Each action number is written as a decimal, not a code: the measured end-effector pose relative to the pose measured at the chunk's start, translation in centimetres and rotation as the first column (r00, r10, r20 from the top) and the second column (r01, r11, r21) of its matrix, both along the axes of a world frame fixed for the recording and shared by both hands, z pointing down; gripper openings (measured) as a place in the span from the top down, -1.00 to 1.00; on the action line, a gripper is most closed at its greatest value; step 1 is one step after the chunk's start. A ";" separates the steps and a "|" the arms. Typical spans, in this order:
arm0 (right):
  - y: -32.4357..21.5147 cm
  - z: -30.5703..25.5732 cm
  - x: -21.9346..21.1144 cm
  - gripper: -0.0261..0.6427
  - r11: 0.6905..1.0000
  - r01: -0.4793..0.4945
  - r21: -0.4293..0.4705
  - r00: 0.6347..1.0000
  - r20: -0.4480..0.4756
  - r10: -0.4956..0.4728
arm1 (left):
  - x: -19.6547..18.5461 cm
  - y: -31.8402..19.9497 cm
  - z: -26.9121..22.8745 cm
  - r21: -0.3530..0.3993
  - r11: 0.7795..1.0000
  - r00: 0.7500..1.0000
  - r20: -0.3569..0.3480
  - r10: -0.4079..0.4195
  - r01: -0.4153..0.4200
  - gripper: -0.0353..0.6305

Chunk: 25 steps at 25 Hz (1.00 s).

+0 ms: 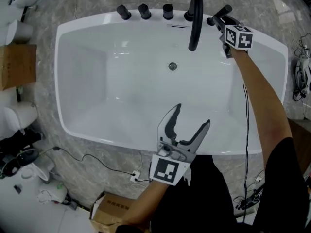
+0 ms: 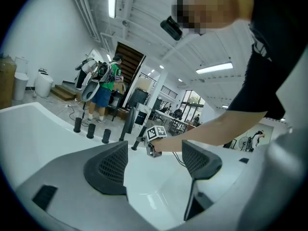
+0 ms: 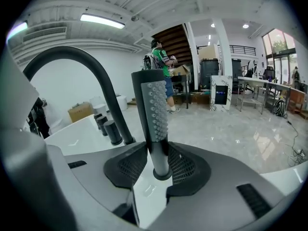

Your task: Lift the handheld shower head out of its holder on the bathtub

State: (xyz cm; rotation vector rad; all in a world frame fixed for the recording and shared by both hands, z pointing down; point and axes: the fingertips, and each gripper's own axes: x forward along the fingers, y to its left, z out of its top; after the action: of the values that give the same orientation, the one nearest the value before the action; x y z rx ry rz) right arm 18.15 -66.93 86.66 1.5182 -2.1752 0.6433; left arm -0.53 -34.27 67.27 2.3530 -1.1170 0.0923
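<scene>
Your right tool (image 3: 160,163) is clamped on the shower head (image 3: 155,112). In the right gripper view both pads press the lower stem from either side, just above the black ring of the holder (image 3: 162,174), centre of frame. The shower head stands upright w/ its dotted nozzle face turned toward frame right and its base in the holder on the bathtub (image 3: 77,134) rim. The arched spout (image 3: 84,69) rises just left of it.

In the head view that grip sits upper right, at the tub's far rim. There the marker cube (image 1: 239,36) covers most of the jaws. Only a short black stub of the shower head (image 1: 221,12) shows beyond it, so you can't read contact from there. The spout & a row of knobs (image 1: 144,11) line that rim to its left.

Your left tool (image 1: 193,114) hangs lower centre over the near rim, jaws wide, nothing btwn them. The left gripper view shows only bare white tub btwn its pads (image 2: 108,167). That view also catches the right tool across the tub, mid-frame & small, but the shower head there is a thin dark stick, hard to make out. A person (image 2: 101,81) stands in the bkgd, upper left.
</scene>
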 end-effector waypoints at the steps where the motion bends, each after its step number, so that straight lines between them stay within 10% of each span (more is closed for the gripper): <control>1: 0.2 -0.1 0.1 0.56 1.000 0.001 0.000 1.000 -0.008 -0.001 | -0.1 0.1 -0.2 -0.001 1.000 1.000 0.001 0.001 -0.001 -0.08; 25: 3.5 -20.3 -0.3 0.57 0.990 -0.003 0.141 0.998 -0.069 0.013 | -3.8 1.7 -13.7 0.119 0.993 0.999 0.034 -0.001 -0.003 -0.08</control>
State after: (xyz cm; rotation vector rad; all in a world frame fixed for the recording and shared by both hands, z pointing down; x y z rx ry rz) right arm 17.88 -63.39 66.31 1.5959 -2.2028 0.4402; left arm -4.34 -32.54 53.58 2.4656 -1.1671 0.0672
